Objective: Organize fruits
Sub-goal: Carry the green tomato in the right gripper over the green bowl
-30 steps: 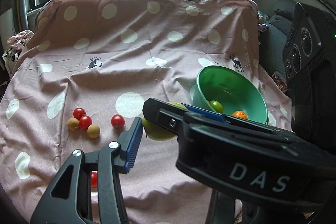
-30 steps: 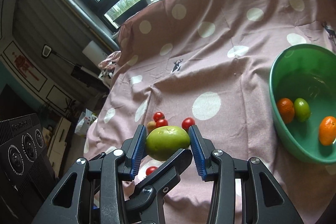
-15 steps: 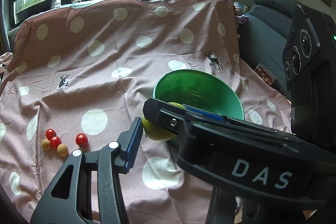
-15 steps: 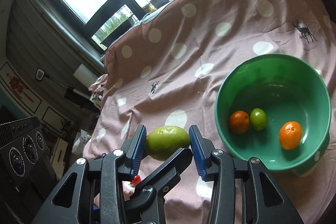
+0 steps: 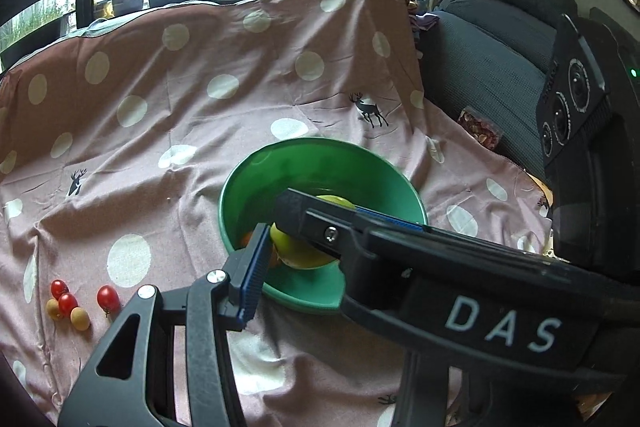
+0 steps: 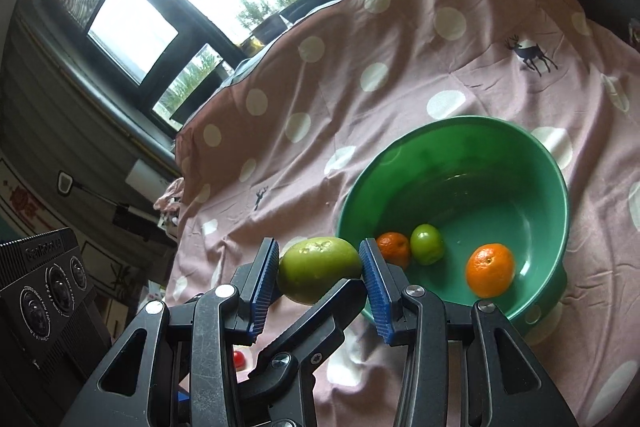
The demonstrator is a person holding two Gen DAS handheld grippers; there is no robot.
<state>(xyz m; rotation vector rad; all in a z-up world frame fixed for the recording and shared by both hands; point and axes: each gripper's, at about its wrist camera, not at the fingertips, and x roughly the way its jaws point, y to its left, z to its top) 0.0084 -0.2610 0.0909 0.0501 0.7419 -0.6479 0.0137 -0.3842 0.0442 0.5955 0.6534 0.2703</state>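
Right gripper [image 5: 440, 267] across the left wrist view, blocking most of the mango [image 5: 298, 251] and the near right of the bowl [image 5: 256, 179]. Only a sliver of orange [image 5: 246, 238] peeking past the left finger [image 5: 252, 267]; other bowl fruit hidden there. In the right wrist view, a tomato [image 6: 239, 359] half buried behind gripper links, mango's underside masked by a dark bar. Left gripper's own right finger not distinguishable. Sofa [image 5: 492, 67] cut by the right edge.
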